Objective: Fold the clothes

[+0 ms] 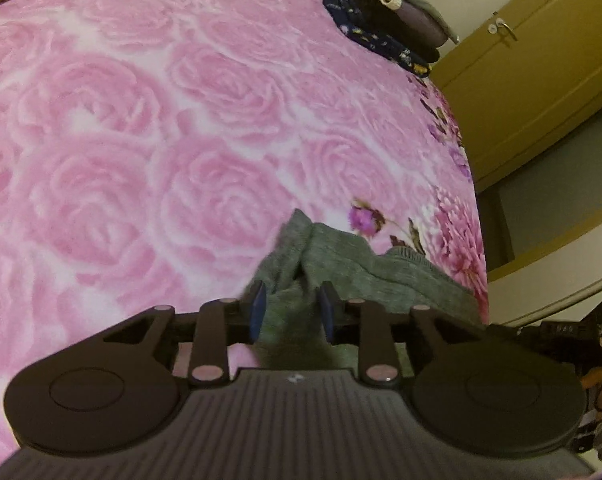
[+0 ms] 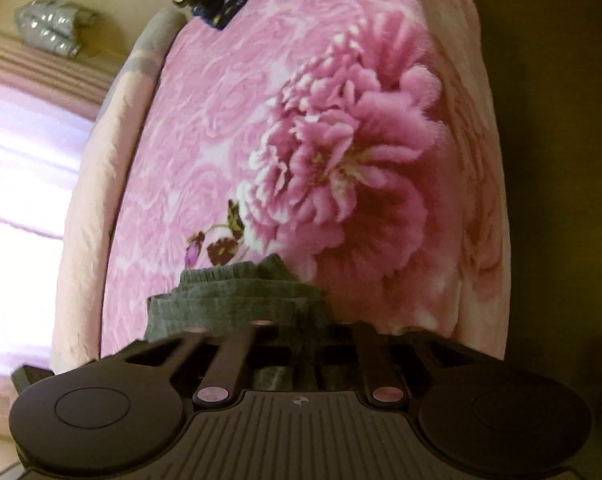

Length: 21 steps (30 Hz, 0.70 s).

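A grey knitted garment (image 1: 341, 272) with a ribbed hem lies bunched at the edge of the bed (image 1: 141, 120), on a fluffy pink rose blanket. The left gripper (image 1: 292, 310) fingers stand apart around a fold. The right gripper (image 2: 301, 332) fingers are hidden; I cannot tell their state.

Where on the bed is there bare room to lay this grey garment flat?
The rose blanket is bare between the grey garment and the folded pile at the far corner. That corner and the near edge are taken.
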{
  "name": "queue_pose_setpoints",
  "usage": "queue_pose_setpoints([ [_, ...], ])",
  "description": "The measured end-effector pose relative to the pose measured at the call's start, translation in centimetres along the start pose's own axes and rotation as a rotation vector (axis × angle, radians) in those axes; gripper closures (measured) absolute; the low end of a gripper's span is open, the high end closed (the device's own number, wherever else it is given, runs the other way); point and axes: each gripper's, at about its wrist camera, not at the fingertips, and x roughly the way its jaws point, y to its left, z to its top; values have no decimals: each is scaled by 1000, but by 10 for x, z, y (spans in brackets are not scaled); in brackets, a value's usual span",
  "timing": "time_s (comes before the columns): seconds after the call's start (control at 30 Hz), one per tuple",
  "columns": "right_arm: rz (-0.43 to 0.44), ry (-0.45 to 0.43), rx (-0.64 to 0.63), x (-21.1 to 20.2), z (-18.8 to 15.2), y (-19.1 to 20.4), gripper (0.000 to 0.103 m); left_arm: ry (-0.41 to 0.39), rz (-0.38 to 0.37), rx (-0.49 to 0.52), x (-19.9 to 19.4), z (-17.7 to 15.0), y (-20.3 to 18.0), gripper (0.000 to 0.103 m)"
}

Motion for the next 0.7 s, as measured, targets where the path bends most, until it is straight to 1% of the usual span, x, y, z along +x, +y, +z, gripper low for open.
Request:
queue_pose_setpoints([
  [0.03, -2, -3, -7, 0, -1, 1, 60, 7, -2, 12, 0, 1, 2, 80],
  [0.1, 4, 0, -19, 0, -2, 2, 60, 34, -11, 48, 2, 2, 4, 81],
  [0.17, 10, 13, -23, 2, -4, 3, 60, 68, -14, 110, 8, 2, 3, 84],
  [0.2, 6, 16, -25, 3, -5, 3, 60, 81, -14, 138, 10, 2, 2, 88],
  [0.27, 0, 16, -29, 3, -7, 4, 61, 101, -12, 181, 14, 1, 1, 91],
  [0.3, -2, 16, -32, 4, -8, 4, 63, 105, -9, 193, 15, 1, 2, 100],
  [0.33, -2, 19, -35, 5, -8, 4, 72, 101, -10, 208, 14, 1, 2, 103],
  [0.37, -2, 21, -37, 5, -9, 4, 77, 95, -12, 222, 13, 0, 1, 103],
  [0.4, -2, 21, -38, 6, -9, 4, 78, 90, -14, 237, 12, -1, 0, 103],
  [0.43, -3, 19, -45, 6, -10, 5, 83, 71, -12, 254, 8, -2, -3, 103],
  [0.47, -6, 13, -56, 6, -10, 6, 92, 33, -13, 264, 0, -4, -6, 103],
  [0.53, -14, -2, -78, 5, -11, 8, 93, -63, -11, 246, -16, -9, -7, 103],
  [0.6, -18, -3, -83, 7, -12, 9, 93, -130, 17, 199, -28, -20, -2, 103],
  [0.7, -26, -1, -89, 11, -14, 10, 93, -68, 106, 216, -16, -37, 0, 103],
])
